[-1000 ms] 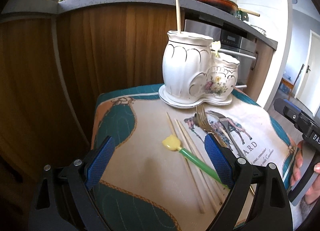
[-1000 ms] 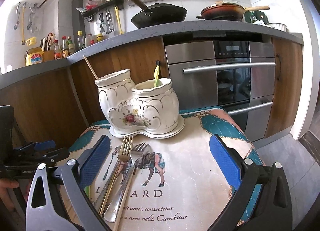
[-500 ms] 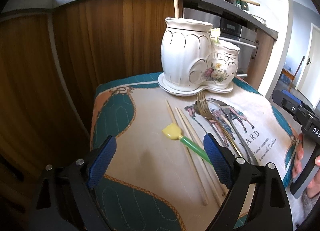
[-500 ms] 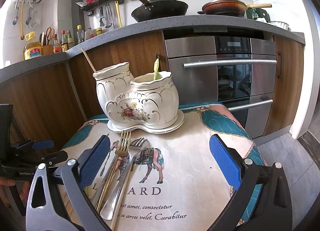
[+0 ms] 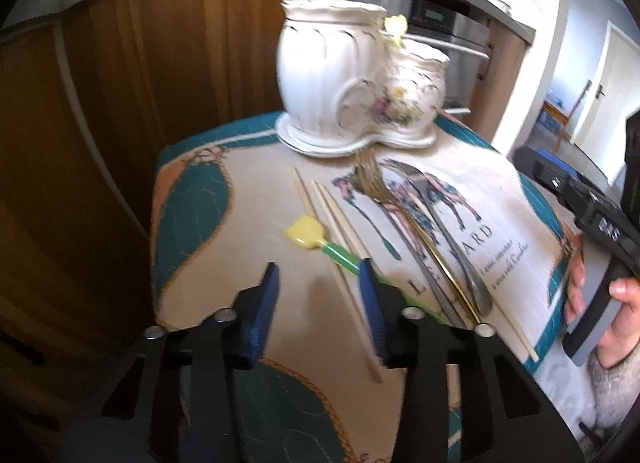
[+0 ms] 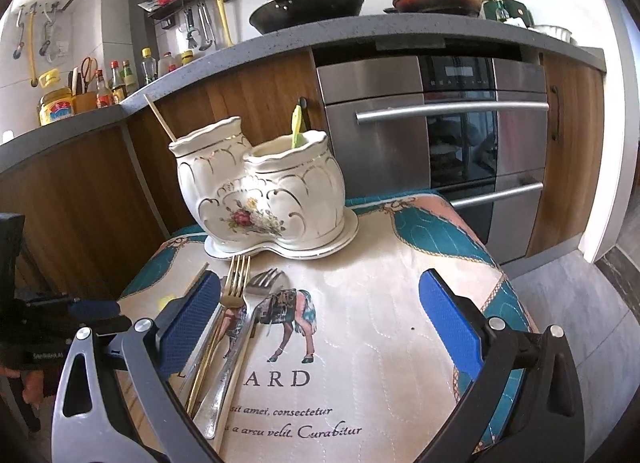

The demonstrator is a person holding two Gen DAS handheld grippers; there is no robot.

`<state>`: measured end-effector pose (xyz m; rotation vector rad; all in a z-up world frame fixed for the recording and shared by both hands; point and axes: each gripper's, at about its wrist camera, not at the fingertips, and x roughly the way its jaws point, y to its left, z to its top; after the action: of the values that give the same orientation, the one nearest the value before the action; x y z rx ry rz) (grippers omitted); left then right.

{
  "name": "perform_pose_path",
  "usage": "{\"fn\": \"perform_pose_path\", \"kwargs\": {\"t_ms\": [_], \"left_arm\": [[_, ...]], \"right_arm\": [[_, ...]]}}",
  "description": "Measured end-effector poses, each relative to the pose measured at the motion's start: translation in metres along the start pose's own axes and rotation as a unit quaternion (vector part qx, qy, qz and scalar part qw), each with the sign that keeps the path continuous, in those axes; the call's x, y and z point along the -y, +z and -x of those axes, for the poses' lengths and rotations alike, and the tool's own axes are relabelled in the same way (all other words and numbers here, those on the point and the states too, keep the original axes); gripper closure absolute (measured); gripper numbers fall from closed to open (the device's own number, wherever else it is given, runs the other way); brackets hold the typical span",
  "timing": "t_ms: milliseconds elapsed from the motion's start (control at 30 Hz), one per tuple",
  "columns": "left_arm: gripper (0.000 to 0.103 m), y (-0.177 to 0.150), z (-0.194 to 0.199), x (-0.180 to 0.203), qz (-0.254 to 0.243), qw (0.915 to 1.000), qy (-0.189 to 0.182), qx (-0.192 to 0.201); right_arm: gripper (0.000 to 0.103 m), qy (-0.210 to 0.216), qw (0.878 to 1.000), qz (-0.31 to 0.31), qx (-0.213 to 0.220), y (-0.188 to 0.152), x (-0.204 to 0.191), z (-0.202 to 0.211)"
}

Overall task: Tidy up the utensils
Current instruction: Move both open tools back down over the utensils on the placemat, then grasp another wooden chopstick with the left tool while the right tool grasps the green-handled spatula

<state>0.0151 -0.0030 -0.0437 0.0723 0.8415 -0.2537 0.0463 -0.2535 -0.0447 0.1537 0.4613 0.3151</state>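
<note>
the left gripper (image 5: 316, 303) hangs over the near left part of the cloth-covered worktop (image 5: 240, 199), its jaws closing with nothing between them; the blue pads (image 5: 266, 311) are on bare cloth and the nearest chopstick runs just under the right pad, not yet pinched

next come the loose chopsticks (image 5: 336, 219), lying side by side and running from mid-worktop toward the near edge. they look thin, stiff and light, likely to roll or scissor apart if pinched off-centre, so a hold near the middle, across the width, seems safest. over them lies the green-handled spoon (image 5: 308, 233) with its yellow head pointing at the far left corner; probably plastic, light and a bit slick, best taken on the straight handle

right of these are the gold fork (image 6: 236, 287) and a silver fork (image 6: 266, 279), touching and partly overlapping, tines toward the holder. metal, heavier and slippery, lying flat on the cloth, so getting a pad under the handle may be awkward

the ceramic holder (image 6: 260, 191) stands at the far edge on its own saucer, with one chopstick in the taller cup and a green utensil in the shorter. it looks fragile, so things should go in gently

the right gripper (image 6: 320, 315) is spread wide and empty above the near right part of the worktop
</note>
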Motion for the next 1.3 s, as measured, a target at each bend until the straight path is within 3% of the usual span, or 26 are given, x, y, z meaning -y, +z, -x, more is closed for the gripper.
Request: {"fn": "perform_pose_path", "kwargs": {"t_ms": [67, 233, 333, 600, 833, 967, 1167, 1300], "left_arm": [[0.073, -0.002, -0.004, 0.003, -0.007, 0.9999, 0.001, -0.01], [0.074, 0.001, -0.013, 0.0, 0.019, 0.9996, -0.01, -0.019], [0.077, 0.0, -0.012, 0.001, 0.006, 0.9997, 0.007, -0.022], [0.078, 0.001, -0.022, 0.004, 0.003, 0.9991, -0.008, -0.042], [0.085, 0.012, -0.041, 0.005, -0.013, 0.9981, 0.026, -0.054], [0.097, 0.013, -0.042, 0.001, -0.018, 0.9979, 0.029, -0.054], [0.098, 0.011, -0.036, -0.009, -0.015, 0.9987, 0.018, -0.046], [0.098, 0.013, -0.023, -0.018, -0.01, 0.9996, 0.017, -0.02]], "right_arm": [[0.005, 0.0, 1.0, -0.002, -0.004, 0.0, 0.001, -0.001], [0.005, -0.002, 1.0, -0.003, -0.013, -0.002, 0.001, -0.004], [0.005, 0.003, 1.0, 0.002, -0.016, -0.002, -0.002, -0.004], [0.005, 0.004, 1.0, 0.012, -0.02, -0.003, -0.007, -0.005], [0.005, 0.015, 0.999, 0.019, -0.023, -0.003, -0.011, -0.004], [0.005, 0.043, 0.997, 0.056, -0.03, 0.0, -0.028, 0.002], [0.016, 0.058, 0.989, 0.105, -0.084, 0.004, -0.055, -0.002], [0.035, 0.074, 0.982, 0.127, -0.122, -0.002, -0.077, -0.011]]}}
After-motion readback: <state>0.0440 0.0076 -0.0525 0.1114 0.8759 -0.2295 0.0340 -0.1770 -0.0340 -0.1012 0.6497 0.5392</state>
